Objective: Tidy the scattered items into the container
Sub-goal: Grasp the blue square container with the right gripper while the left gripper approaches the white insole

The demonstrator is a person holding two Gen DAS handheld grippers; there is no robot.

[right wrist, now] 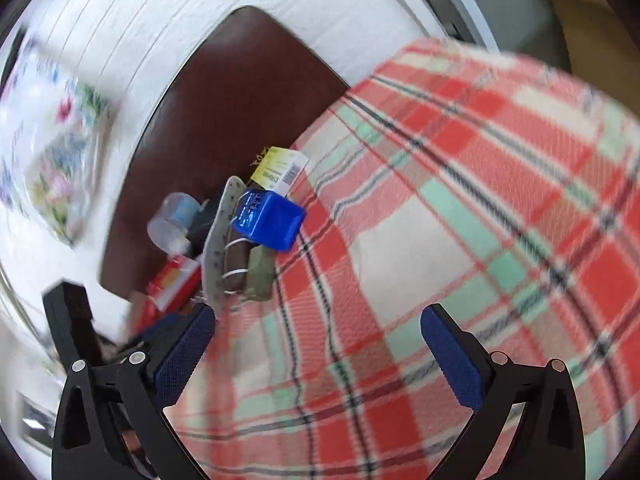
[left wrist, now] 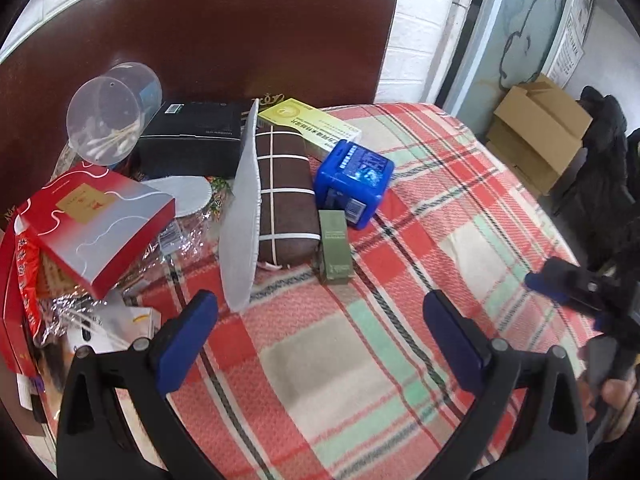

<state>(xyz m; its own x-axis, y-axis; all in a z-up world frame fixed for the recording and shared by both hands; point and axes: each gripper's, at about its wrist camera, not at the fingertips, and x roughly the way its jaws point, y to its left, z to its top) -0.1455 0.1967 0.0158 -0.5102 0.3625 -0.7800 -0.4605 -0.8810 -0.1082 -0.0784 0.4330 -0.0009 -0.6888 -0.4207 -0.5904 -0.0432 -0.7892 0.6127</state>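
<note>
Two grippers, left (left wrist: 320, 320) and right (right wrist: 318, 330), hover wide open and empty; beside the brown slipper (left wrist: 284, 196), the small green box (left wrist: 335, 246) looks light, stiff, graspable across its narrow sides.

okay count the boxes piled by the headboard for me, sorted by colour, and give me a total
Red and silver flat gift box: 1
Black rectangular carton: 1
Yellow and white long medicine carton: 1
Blue plastic cube box: 1
Small olive green upright carton: 1
Total: 5 boxes clearly visible; the clutter at far left may hide more.
</note>
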